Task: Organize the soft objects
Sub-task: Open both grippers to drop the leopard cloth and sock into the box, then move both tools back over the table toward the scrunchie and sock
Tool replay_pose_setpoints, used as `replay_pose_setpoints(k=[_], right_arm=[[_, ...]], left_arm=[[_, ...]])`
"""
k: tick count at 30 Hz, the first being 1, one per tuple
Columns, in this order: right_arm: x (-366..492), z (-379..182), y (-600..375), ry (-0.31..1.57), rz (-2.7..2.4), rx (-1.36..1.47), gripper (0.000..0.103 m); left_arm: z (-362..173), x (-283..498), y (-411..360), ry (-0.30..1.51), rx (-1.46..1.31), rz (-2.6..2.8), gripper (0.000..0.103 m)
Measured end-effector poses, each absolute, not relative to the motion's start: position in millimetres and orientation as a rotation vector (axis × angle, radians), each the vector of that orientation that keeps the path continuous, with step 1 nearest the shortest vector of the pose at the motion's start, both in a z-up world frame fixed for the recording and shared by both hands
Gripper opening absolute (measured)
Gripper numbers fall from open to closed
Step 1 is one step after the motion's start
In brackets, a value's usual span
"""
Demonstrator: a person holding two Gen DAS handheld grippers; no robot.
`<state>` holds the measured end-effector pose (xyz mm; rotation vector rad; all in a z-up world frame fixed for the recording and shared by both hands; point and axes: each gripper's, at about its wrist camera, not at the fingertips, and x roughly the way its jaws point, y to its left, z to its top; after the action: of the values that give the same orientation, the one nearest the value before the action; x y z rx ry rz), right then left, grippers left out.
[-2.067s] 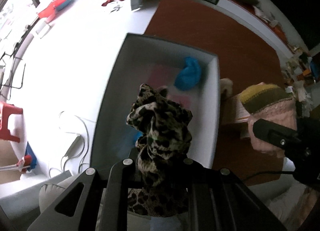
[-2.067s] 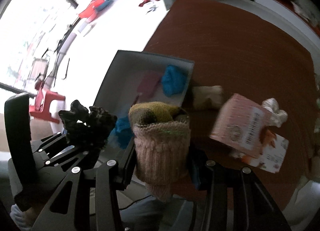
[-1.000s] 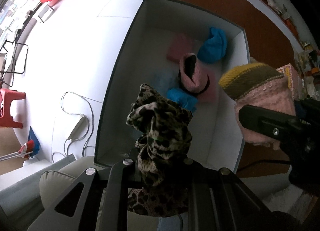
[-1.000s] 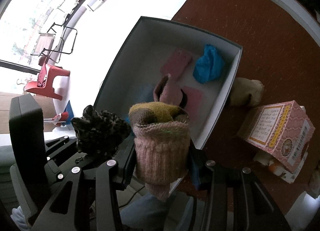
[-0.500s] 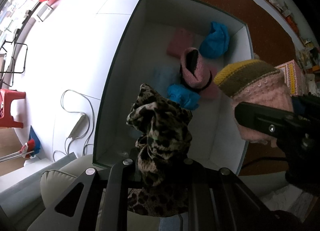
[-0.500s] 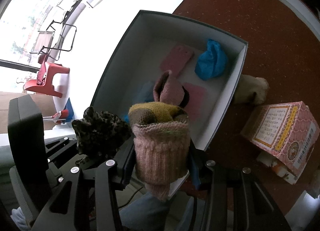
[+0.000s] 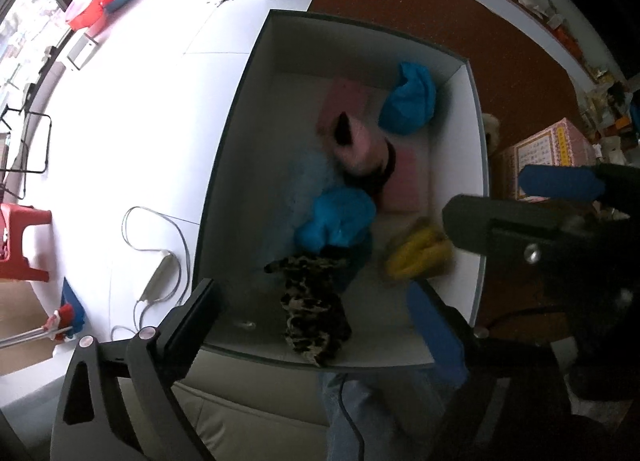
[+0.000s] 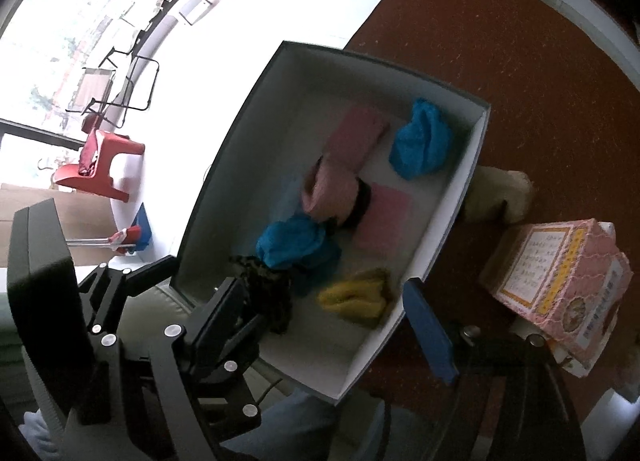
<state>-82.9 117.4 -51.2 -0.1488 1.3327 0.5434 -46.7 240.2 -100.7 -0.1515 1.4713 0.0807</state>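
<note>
The white box (image 7: pixel 248 73) (image 8: pixel 240 133) stands under both grippers. My left gripper (image 7: pixel 316 313) points straight down over its near end, jaws opening. The leopard-print cloth (image 7: pixel 312 309) (image 8: pixel 264 289) is down in the box between the fingers and touches neither pad. My right gripper (image 8: pixel 328 321) hangs over the box's near right corner, jaws opening too. The yellow-and-pink knit piece (image 8: pixel 356 297) (image 7: pixel 416 253) lies blurred on the box floor, free of its blue pads (image 8: pixel 428 325). Blue cloths (image 7: pixel 408 101) and pink folded cloths (image 8: pixel 360 133) also lie inside.
A pink patterned carton (image 8: pixel 560 273) and a cream plush item (image 8: pixel 500 193) sit on the brown table right of the box. Left of the box, on the white floor, are a cable with an adapter (image 7: pixel 160 281) and a red stool (image 8: pixel 100 173). A person's jeans (image 7: pixel 360 413) show below.
Both grippers have opened and let go. The leopard cloth dropped from the left jaws and the knit piece from the right jaws, both into the box.
</note>
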Motion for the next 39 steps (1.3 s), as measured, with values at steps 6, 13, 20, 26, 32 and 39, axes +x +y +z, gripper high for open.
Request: replay_pose_setpoints(k=[6, 13, 20, 26, 32, 39], right_arm=[[-81.5, -39.5, 108.4, 1.297, 0.517, -0.158, 0.102], [-80.0, -8.9, 99.8, 1.232, 0.535, -0.102, 0.102], [-77.3, 17.7, 93.4, 1.181, 0.546, -0.061, 0.102], [-73.7, 38.2, 74.3, 1.144, 0.545, 0.003, 0.102], [-77.0, 64.4, 27.6, 1.08, 0.527, 0.148, 0.102], [-69.6, 67.2, -54.5, 1.063, 0.399, 0.32, 0.102]], left_arm=[[-90.5, -45.2, 243.6, 1.443, -0.19, 0.105, 0.103], [-75.6, -38.4, 245.4, 1.424, -0.165, 0.112, 0.103], [-60.0, -25.0, 237.1, 1.403, -0.136, 0.097, 0.103], [-51.5, -11.9, 226.1, 1.406, -0.14, 0.051, 0.103], [-28.1, 16.1, 211.0, 1.374, -0.173, -0.021, 0.103], [-16.1, 56.1, 169.7, 1.371, -0.114, -0.099, 0.103]])
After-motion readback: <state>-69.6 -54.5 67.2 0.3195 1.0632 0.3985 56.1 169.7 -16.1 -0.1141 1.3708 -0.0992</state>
